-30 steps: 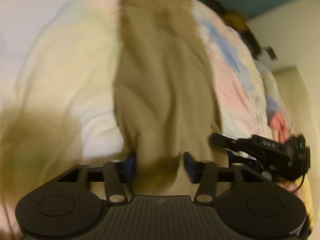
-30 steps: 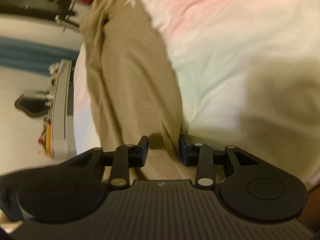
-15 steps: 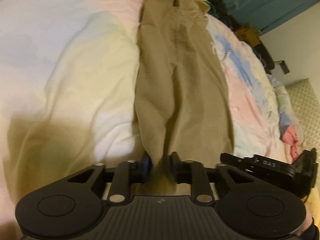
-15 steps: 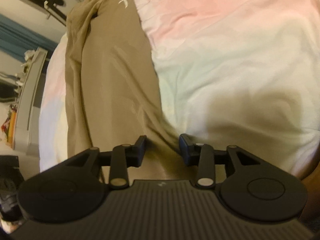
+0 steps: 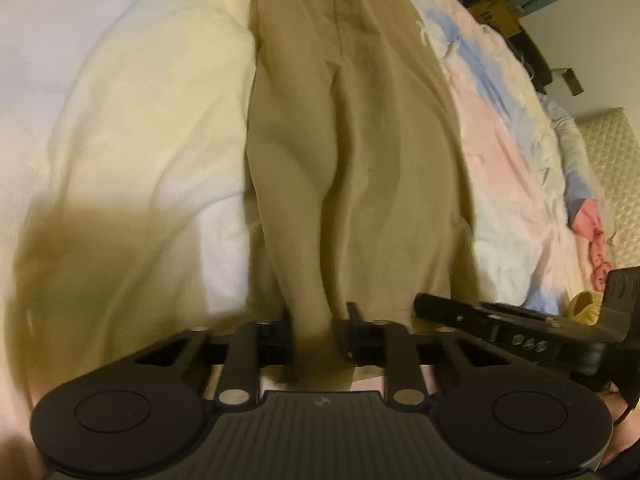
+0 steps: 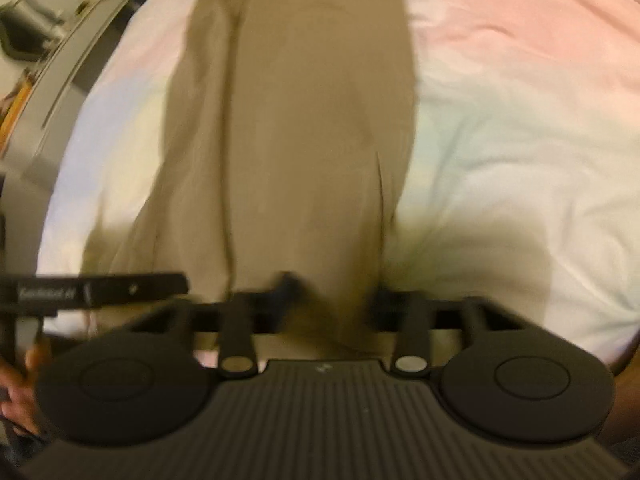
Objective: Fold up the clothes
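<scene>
Khaki trousers (image 5: 352, 132) lie stretched lengthwise on a pastel tie-dye bed cover (image 5: 152, 112). My left gripper (image 5: 318, 328) is shut on a pinched fold at the near end of the trousers. The trousers also fill the middle of the right wrist view (image 6: 304, 128). My right gripper (image 6: 334, 296) has the near end of the cloth between its fingers, which stand fairly wide apart; the view is blurred. The right gripper's body shows at the lower right of the left wrist view (image 5: 520, 332), and the left gripper's body at the lower left of the right wrist view (image 6: 100, 284).
The bed cover (image 6: 520, 120) spreads on both sides of the trousers. A pink and blue garment (image 5: 592, 216) lies by a padded headboard (image 5: 612, 184). A grey shelf with clutter (image 6: 52, 92) stands beside the bed. Dark items (image 5: 492, 8) sit by the far wall.
Both grippers have moved along the trousers' near end and drawn closer together. The left fingers have closed tighter on a fold. The right view has turned so that the trousers run straight ahead.
</scene>
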`<control>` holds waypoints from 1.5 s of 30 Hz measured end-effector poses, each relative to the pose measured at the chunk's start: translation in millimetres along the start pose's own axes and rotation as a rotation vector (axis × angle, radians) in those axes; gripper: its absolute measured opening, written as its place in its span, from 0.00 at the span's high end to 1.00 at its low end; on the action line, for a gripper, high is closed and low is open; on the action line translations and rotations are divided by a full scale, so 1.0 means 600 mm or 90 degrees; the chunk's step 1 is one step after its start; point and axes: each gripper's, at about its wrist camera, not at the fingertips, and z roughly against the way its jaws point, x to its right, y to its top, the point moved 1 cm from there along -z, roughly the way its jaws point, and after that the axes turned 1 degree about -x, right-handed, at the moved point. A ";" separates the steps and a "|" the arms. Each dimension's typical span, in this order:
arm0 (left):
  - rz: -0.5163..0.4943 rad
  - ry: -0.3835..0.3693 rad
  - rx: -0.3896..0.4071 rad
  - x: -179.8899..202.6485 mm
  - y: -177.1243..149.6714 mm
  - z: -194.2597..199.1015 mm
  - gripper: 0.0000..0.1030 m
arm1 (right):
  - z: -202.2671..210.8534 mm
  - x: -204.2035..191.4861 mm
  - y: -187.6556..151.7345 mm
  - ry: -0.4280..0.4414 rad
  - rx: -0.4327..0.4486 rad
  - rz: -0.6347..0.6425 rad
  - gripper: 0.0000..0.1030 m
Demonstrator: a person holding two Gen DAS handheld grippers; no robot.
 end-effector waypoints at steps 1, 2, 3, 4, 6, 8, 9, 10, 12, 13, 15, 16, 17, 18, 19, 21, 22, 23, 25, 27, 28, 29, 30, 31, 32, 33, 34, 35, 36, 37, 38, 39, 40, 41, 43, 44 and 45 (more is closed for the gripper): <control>0.005 -0.009 0.018 0.002 -0.001 0.012 0.90 | 0.005 -0.003 -0.001 0.011 0.001 -0.002 0.88; 0.017 -0.029 0.039 0.000 0.000 0.031 0.90 | 0.014 0.001 0.002 0.028 0.006 -0.014 0.90; 0.030 -0.050 0.061 -0.002 0.001 0.051 0.91 | 0.027 0.010 0.007 0.056 0.012 -0.041 0.90; 0.043 -0.072 0.083 -0.003 0.002 0.072 0.92 | 0.040 0.019 0.013 0.084 0.019 -0.069 0.91; 0.066 -0.111 0.129 -0.004 0.010 0.113 0.92 | 0.072 0.034 0.029 0.128 0.044 -0.108 0.91; 0.072 -0.141 0.181 0.004 0.020 0.160 0.93 | 0.114 0.033 0.052 0.158 0.080 -0.118 0.91; 0.073 -0.155 0.207 0.010 0.025 0.185 0.93 | 0.136 0.031 0.064 0.173 0.100 -0.120 0.91; 0.072 -0.166 0.231 0.020 0.032 0.206 0.93 | 0.160 0.025 0.075 0.188 0.121 -0.115 0.91; 0.069 -0.187 0.267 0.036 0.039 0.243 0.93 | 0.208 0.014 0.098 0.218 0.163 -0.106 0.91; 0.066 -0.196 0.278 0.041 0.038 0.258 0.93 | 0.226 0.011 0.107 0.230 0.179 -0.103 0.91; 0.061 -0.207 0.289 0.048 0.027 0.280 0.93 | 0.259 0.006 0.117 0.250 0.208 -0.097 0.91; 0.058 -0.207 0.288 0.049 0.015 0.285 0.93 | 0.269 0.007 0.117 0.254 0.216 -0.095 0.91; 0.055 -0.207 0.287 0.051 0.004 0.289 0.93 | 0.278 0.009 0.114 0.258 0.222 -0.093 0.91; 0.053 -0.207 0.285 0.053 -0.008 0.294 0.93 | 0.280 0.015 0.098 0.256 0.217 -0.091 0.91; 0.050 -0.207 0.284 0.054 -0.019 0.299 0.93 | 0.282 0.022 0.083 0.255 0.212 -0.088 0.91; 0.045 -0.186 0.268 0.066 -0.051 0.279 0.93 | 0.286 0.035 0.052 0.253 0.203 -0.083 0.91; 0.043 -0.175 0.259 0.068 -0.071 0.269 0.93 | 0.288 0.041 0.036 0.251 0.198 -0.080 0.91; 0.042 -0.165 0.251 0.068 -0.093 0.260 0.93 | 0.290 0.048 0.021 0.250 0.193 -0.078 0.91; 0.046 -0.160 0.227 0.061 -0.131 0.248 0.94 | 0.286 0.060 -0.012 0.252 0.184 -0.086 0.91; 0.048 -0.155 0.214 0.056 -0.145 0.241 0.94 | 0.280 0.071 -0.051 0.271 0.178 -0.105 0.91; 0.047 -0.152 0.215 0.055 -0.138 0.239 0.94 | 0.276 0.077 -0.062 0.278 0.170 -0.123 0.91; 0.046 -0.150 0.215 0.053 -0.130 0.238 0.94 | 0.272 0.082 -0.063 0.280 0.167 -0.136 0.91; 0.044 -0.147 0.216 0.052 -0.123 0.236 0.94 | 0.268 0.086 -0.063 0.282 0.166 -0.148 0.91; 0.043 -0.144 0.216 0.051 -0.115 0.235 0.94 | 0.263 0.088 -0.049 0.282 0.169 -0.158 0.91; 0.042 -0.141 0.217 0.049 -0.108 0.233 0.94 | 0.259 0.090 -0.035 0.282 0.173 -0.167 0.91; 0.040 -0.139 0.217 0.048 -0.100 0.232 0.94 | 0.254 0.092 -0.019 0.282 0.177 -0.176 0.91; 0.044 -0.132 0.219 0.048 -0.070 0.222 0.94 | 0.244 0.091 0.007 0.281 0.181 -0.184 0.91; 0.049 -0.125 0.222 0.048 -0.035 0.211 0.94 | 0.232 0.090 0.032 0.279 0.185 -0.194 0.91; 0.053 -0.118 0.224 0.047 -0.001 0.201 0.94 | 0.217 0.089 0.063 0.273 0.188 -0.205 0.91; 0.058 -0.110 0.226 0.047 0.034 0.190 0.94 | 0.202 0.088 0.093 0.264 0.190 -0.210 0.91; 0.056 -0.098 0.234 0.047 0.070 0.177 0.94 | 0.186 0.088 0.128 0.255 0.193 -0.213 0.91; 0.053 -0.084 0.243 0.047 0.108 0.164 0.94 | 0.168 0.086 0.163 0.243 0.197 -0.213 0.91; 0.050 -0.071 0.252 0.047 0.145 0.152 0.93 | 0.151 0.088 0.195 0.231 0.201 -0.216 0.91; 0.052 -0.062 0.259 0.044 0.179 0.135 0.93 | 0.132 0.089 0.227 0.220 0.206 -0.217 0.91; 0.057 -0.047 0.274 0.035 0.248 0.100 0.93 | 0.094 0.087 0.279 0.193 0.219 -0.213 0.91; 0.056 -0.036 0.280 0.028 0.275 0.080 0.93 | 0.074 0.087 0.301 0.181 0.222 -0.209 0.91; 0.054 -0.026 0.285 0.021 0.301 0.061 0.93 | 0.055 0.087 0.323 0.169 0.226 -0.205 0.91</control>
